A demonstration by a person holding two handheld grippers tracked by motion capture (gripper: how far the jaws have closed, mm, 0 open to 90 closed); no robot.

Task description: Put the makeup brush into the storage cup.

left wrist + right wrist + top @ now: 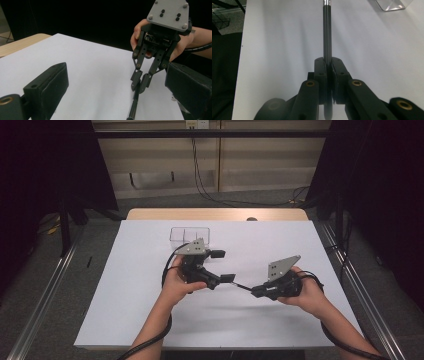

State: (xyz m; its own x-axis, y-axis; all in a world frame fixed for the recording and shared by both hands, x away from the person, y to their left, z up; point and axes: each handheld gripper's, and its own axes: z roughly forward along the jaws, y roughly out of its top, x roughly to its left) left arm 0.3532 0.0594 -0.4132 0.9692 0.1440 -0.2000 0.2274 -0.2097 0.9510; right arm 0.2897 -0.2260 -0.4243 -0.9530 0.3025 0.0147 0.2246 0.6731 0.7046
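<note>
At the left of the high view, the left gripper [223,265] sits in the person's left hand [176,285] over the white table sheet [130,295], its two black jaws spread wide apart with nothing pressed between them; in the left gripper view the same jaws stand far apart at the picture's two lower corners. Just behind it, toward the far edge of the sheet, stands a clear plastic compartment box [190,235]. Between the two grippers runs a thin black pen [243,287], its long axis lying nearly level above the sheet and slanting from the right gripper's tips up and left toward the lower jaw of the left gripper. In the right gripper view the pen [327,32] points straight away from the camera along the jaws, its silver end farthest off. To the right, the right gripper [256,291], held in the person's right hand [307,295], has its jaws pressed together, pinching the pen near one end; the left gripper view shows this pinch from the front.
</note>
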